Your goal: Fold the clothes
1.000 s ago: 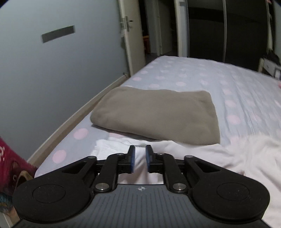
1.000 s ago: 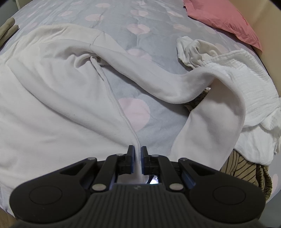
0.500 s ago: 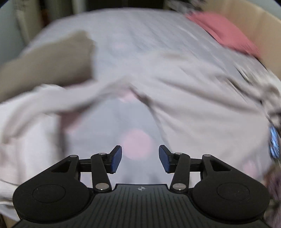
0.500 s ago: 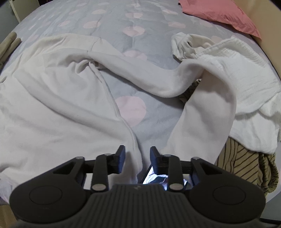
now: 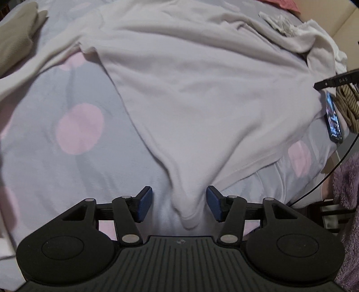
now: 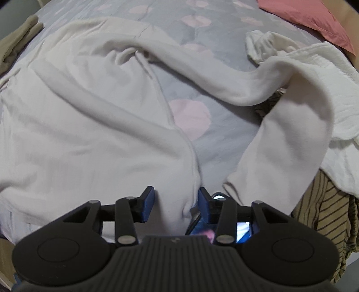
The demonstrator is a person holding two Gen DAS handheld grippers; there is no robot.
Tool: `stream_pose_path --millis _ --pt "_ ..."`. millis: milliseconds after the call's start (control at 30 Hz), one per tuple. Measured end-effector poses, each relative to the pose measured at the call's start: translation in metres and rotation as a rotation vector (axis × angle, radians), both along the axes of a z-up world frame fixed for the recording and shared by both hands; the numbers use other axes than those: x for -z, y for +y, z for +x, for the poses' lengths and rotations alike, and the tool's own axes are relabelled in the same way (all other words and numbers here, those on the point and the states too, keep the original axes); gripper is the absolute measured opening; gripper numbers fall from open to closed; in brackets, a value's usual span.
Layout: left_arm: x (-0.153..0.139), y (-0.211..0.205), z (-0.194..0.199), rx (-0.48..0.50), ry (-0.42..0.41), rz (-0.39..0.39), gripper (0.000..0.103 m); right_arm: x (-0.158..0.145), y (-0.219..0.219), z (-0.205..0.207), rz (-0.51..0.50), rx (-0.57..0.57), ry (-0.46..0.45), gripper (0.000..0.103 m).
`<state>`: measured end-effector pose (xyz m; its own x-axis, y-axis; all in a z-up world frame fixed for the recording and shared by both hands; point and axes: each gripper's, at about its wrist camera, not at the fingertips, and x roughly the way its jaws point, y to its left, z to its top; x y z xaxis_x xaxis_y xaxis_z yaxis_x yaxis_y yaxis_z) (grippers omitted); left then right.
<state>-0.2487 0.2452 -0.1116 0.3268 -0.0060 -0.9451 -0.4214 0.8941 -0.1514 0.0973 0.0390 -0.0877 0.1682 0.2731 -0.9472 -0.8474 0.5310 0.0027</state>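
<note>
A white long-sleeved top [image 5: 202, 89] lies spread on the grey bedsheet with pink dots [image 5: 78, 128]. My left gripper [image 5: 179, 206] is open, its blue pads on either side of a bottom corner of the top that lies between them. In the right wrist view the same top [image 6: 78, 134] lies crumpled, one sleeve [image 6: 280, 125] bent over to the right. My right gripper [image 6: 176, 205] is open, with the top's other hem corner between its pads.
A folded tan garment [image 5: 15, 40] lies at the far left. A white textured cloth [image 6: 318, 74] and a striped tan garment [image 6: 323, 215] lie at the right. A lit phone [image 5: 333, 119] rests by the bed edge. A pink pillow [image 6: 309, 18] is at the back.
My left gripper has swung from the tan garment to the white top's hem and opened. My right gripper has let go of the hem and opened wider.
</note>
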Motion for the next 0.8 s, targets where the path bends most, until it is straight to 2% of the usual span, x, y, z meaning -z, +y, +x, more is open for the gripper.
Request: stream_pose_path --millis 33,100,167,200,300,533,800 --pt "0.002 -0.002 0.002 0.006 0.0 -0.004 0.042 0.001 0.001 -0.002 -0.002 -0.008 0.001 0.044" --pt "0.005 -0.005 0.006 0.018 0.001 -0.007 0.021 0.0 0.002 -0.005 -0.004 -0.023 0.003 0.03" --pt "0.006 -0.008 0.009 0.028 0.003 0.009 0.011 -0.002 0.003 -0.008 0.0 -0.034 0.008 0.019" --pt "0.004 -0.008 0.009 0.028 0.0 0.013 0.008 -0.005 0.003 -0.01 0.009 -0.038 0.009 0.018" --pt "-0.011 -0.006 0.007 0.029 -0.033 0.018 0.006 -0.016 0.004 -0.016 0.043 -0.056 0.016 0.017" --pt "-0.077 0.014 -0.014 -0.012 -0.154 -0.006 0.006 -0.06 -0.001 -0.019 0.137 -0.052 0.072 0.015" --pt "-0.131 0.029 -0.052 -0.053 -0.178 -0.03 0.005 -0.109 -0.014 -0.039 0.199 -0.105 0.151 0.015"
